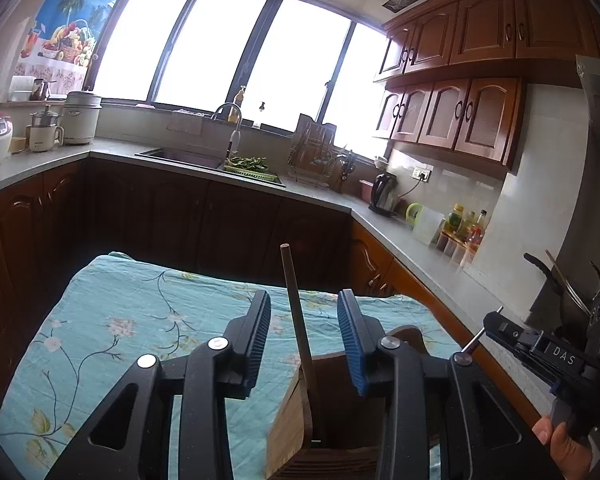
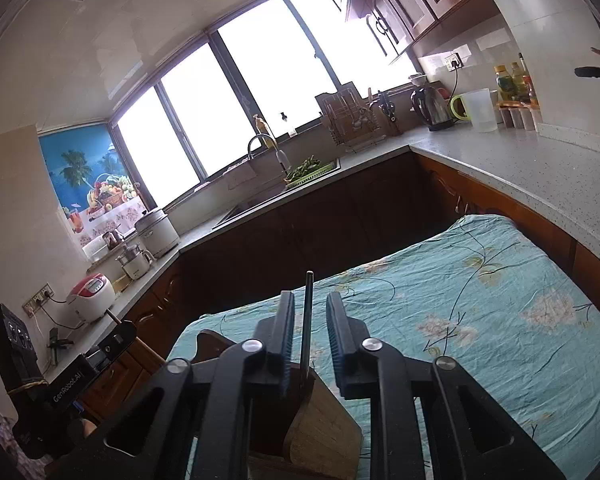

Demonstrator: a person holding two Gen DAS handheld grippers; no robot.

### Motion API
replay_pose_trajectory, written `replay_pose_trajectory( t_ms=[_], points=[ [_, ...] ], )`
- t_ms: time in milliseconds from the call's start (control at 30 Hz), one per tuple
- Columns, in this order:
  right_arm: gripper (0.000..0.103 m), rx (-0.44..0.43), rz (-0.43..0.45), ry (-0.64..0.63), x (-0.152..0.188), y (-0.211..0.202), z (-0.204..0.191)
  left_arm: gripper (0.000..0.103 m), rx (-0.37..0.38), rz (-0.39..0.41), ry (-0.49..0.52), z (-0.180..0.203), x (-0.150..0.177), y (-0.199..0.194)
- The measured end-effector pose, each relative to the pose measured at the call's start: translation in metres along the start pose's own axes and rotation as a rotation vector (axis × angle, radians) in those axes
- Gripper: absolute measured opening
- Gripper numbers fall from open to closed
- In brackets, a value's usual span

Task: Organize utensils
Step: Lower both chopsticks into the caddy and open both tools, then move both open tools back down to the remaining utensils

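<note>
Wood, cloth and speckled stone

Pale bamboo-like wooden holder (image 2: pixel 324 436), dark stick handle (image 1: pixel 296 312) probably wood; crumpled matt floral cloth (image 2: pixel 480 300); smooth speckled worktop (image 2: pixel 540 176).

Stick (image 1: pixel 298 320) upright in holder (image 1: pixel 296 412), holder on tablecloth (image 1: pixel 112 320), counter (image 1: pixel 420 248) behind

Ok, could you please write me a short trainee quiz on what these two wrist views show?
1. True or false: the stick stands between the left fingers, untouched.
2. The cloth is: A plain red, B teal floral, C black checked.
3. Fill in: in the right wrist view, a dark stick rises from a wooden ____.

Key: 1 true; 2 B; 3 holder.
</note>
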State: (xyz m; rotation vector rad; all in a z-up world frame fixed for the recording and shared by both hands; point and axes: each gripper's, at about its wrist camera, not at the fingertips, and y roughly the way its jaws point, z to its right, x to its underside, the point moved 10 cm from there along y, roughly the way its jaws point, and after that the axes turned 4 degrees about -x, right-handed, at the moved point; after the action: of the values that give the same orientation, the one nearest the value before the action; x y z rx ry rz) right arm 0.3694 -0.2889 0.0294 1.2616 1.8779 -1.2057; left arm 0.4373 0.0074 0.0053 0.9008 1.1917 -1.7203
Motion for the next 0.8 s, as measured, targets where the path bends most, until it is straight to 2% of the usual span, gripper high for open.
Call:
replay_pose_trajectory(
  t_ms=[67, 100, 133, 167, 333, 500, 600, 800],
  points=[
    [0.074, -0.015, 0.018, 0.017, -0.002, -0.008, -0.001, 0.056, 0.004, 0.004, 0.001, -0.001, 0.0, -0.01],
    [0.079, -0.015, 0.035, 0.02, -0.003, -0.014, -0.001, 0.06, -0.001, 0.009, 0.002, -0.003, -0.001, -0.015],
    [0.083, -0.014, 0.053, 0.021, -0.005, -0.021, -0.001, 0.072, -0.017, 0.011, 0.002, -0.006, 0.001, -0.022],
    [0.084, -0.015, 0.063, 0.023, -0.006, -0.028, -0.001, 0.082, -0.033, 0.012, -0.006, -0.009, 0.001, -0.029],
    [0.094, -0.051, 0.074, 0.046, -0.004, -0.059, -0.007, 0.084, -0.046, 0.011, -0.041, -0.016, 0.012, -0.066],
    [0.097, -0.046, 0.056, -0.018, 0.009, -0.087, -0.022, 0.087, -0.035, -0.013, -0.061, -0.02, 0.025, -0.102],
    [0.098, -0.042, 0.038, -0.056, 0.019, -0.104, -0.03, 0.09, -0.055, -0.023, -0.065, -0.027, 0.033, -0.125],
    [0.101, -0.035, 0.008, -0.072, 0.047, -0.135, -0.034, 0.09, -0.068, -0.071, -0.06, -0.035, 0.054, -0.166]
  ],
)
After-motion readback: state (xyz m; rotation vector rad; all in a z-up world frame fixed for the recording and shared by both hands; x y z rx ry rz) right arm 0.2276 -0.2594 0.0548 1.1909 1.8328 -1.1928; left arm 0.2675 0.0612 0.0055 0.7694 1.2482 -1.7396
